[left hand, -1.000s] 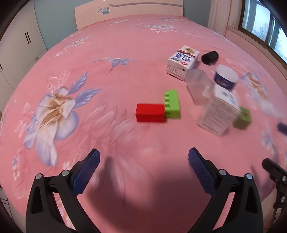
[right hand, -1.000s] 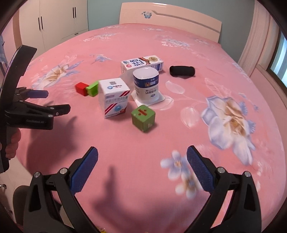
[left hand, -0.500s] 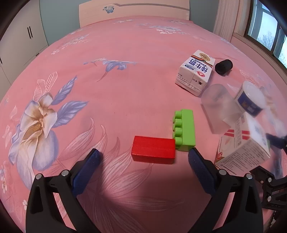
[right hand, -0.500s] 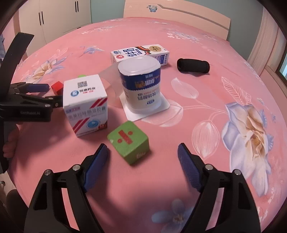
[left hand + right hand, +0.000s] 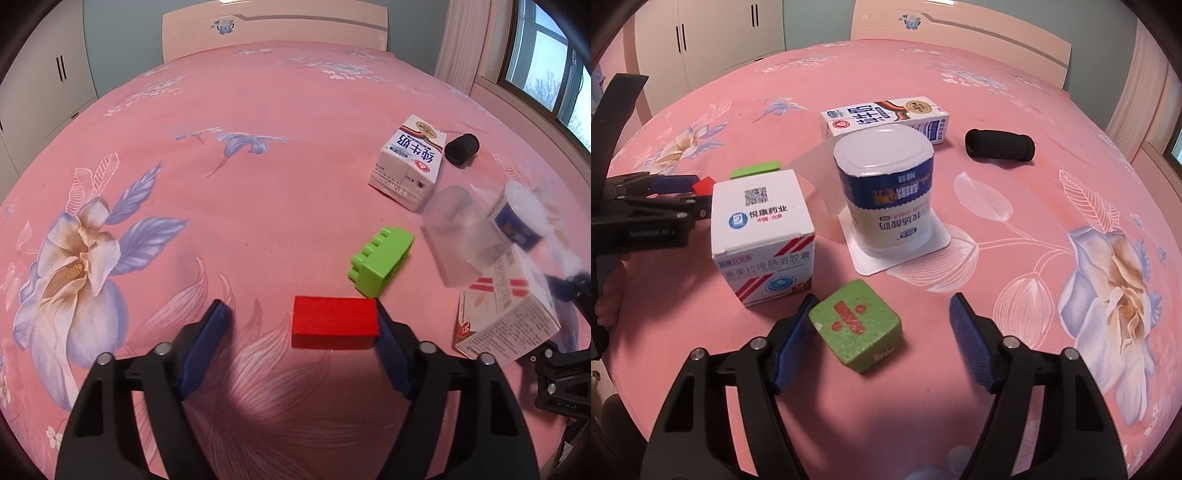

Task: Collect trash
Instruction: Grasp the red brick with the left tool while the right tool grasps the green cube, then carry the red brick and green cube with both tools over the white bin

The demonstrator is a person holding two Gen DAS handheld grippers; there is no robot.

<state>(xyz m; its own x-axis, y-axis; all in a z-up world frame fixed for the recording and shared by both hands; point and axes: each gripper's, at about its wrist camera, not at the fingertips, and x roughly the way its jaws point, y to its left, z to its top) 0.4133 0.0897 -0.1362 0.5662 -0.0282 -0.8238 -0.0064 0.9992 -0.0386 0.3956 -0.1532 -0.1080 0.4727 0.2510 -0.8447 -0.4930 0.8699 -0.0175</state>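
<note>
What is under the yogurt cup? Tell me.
The yogurt cup stands upside down on its own flat white square rim or lid, which lies on the pink bedsheet. Its inside is hidden.

Bedspread: showing pink, printed with white-and-lavender blooms, blue-grey leaves and pale outline petals.
Brick: showing plain red; beside it, block showing lime green.
Cube: showing speckled green with a red division sign on top.
Box, left of the cube: showing white, with red diagonal stripes, blue lettering and a black code square.
Cup, behind the cube: showing white with a navy band and gold print.
Carton, behind the cup: showing white with blue characters, a red mark and striped ribbon.
Roll: showing black.
Finger pads: showing blue on black frames.
</note>
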